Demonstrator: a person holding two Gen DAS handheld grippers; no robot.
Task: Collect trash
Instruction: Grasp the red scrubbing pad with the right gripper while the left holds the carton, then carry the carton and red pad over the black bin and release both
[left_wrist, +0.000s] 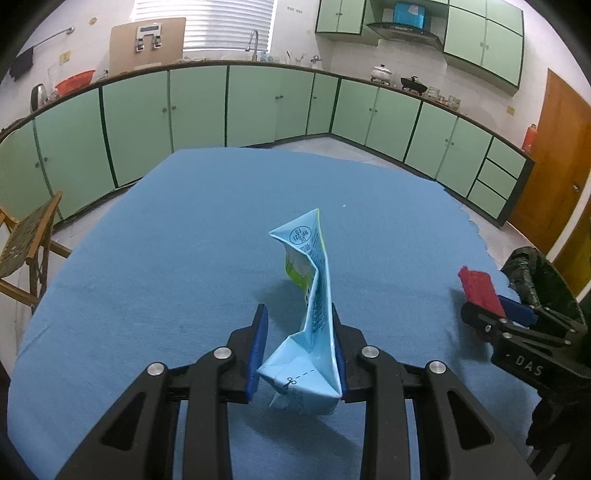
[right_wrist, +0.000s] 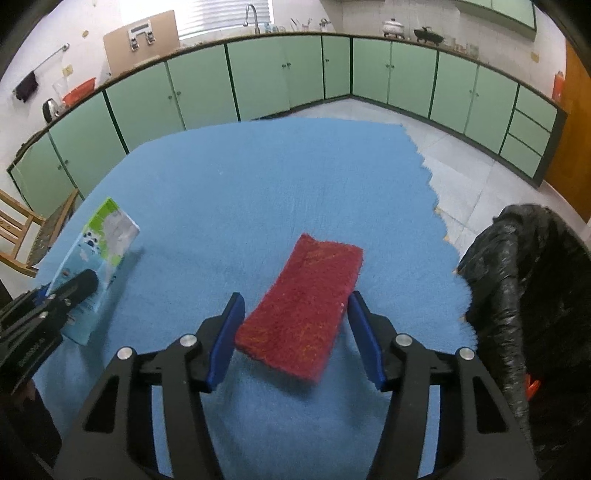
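Observation:
A flattened light-blue drink carton (left_wrist: 310, 317) stands between the fingers of my left gripper (left_wrist: 297, 321), which is shut on its lower end and holds it above the blue tablecloth (left_wrist: 166, 258). The carton also shows at the left of the right wrist view (right_wrist: 98, 254). A red scouring pad (right_wrist: 303, 306) sits between the fingers of my right gripper (right_wrist: 293, 306), held a little above the cloth; the jaws touch its sides. The right gripper with the pad shows in the left wrist view (left_wrist: 487, 295).
A bin lined with a black bag (right_wrist: 532, 280) stands off the table's right edge, also seen in the left wrist view (left_wrist: 535, 273). A wooden chair (left_wrist: 26, 251) is at the left. Green kitchen cabinets (left_wrist: 258, 107) run along the back.

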